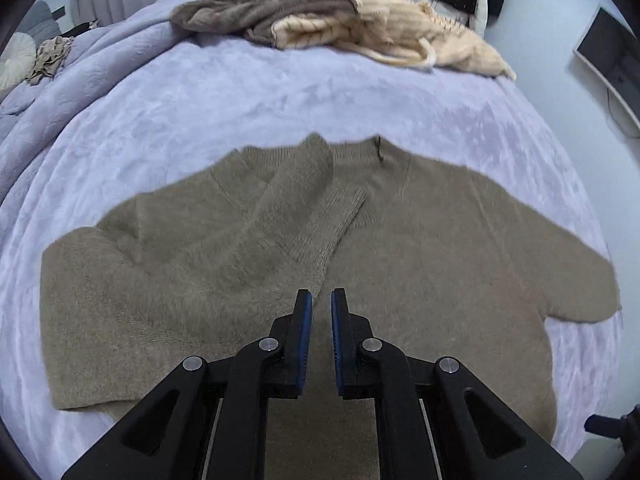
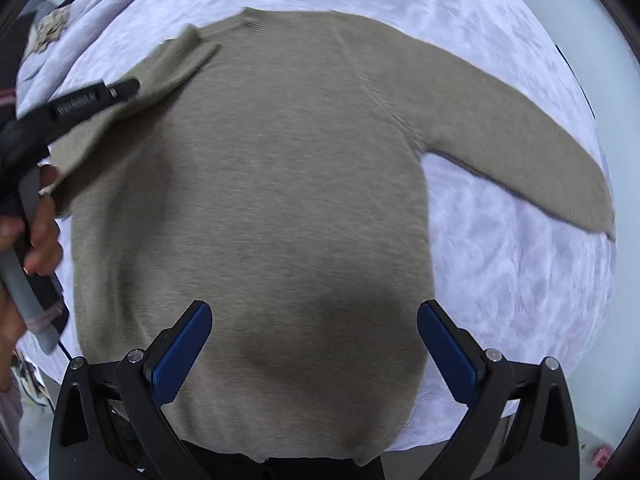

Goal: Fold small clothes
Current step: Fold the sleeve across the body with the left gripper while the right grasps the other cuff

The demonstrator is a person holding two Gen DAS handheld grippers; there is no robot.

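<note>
A taupe fuzzy sweater [image 1: 420, 248] lies flat on the lavender bed cover [image 1: 200, 100]. Its left sleeve [image 1: 296, 216] is folded across the chest, the cuff ending near the middle. My left gripper [image 1: 321, 300] hovers just above the cuff's tip with the jaws a narrow gap apart and nothing between them. In the right wrist view the sweater [image 2: 280, 184] fills the middle, its right sleeve [image 2: 520, 148] stretched out to the right. My right gripper [image 2: 314, 320] is wide open above the lower body of the sweater. The left gripper [image 2: 120, 88] shows there over the folded cuff.
A pile of brown and cream knitwear [image 1: 340, 24] lies at the far end of the bed. A small beige cloth [image 1: 50, 58] lies at the far left. Pale floor [image 1: 560, 92] runs along the bed's right side. The sweater's hem hangs at the near edge [image 2: 304, 456].
</note>
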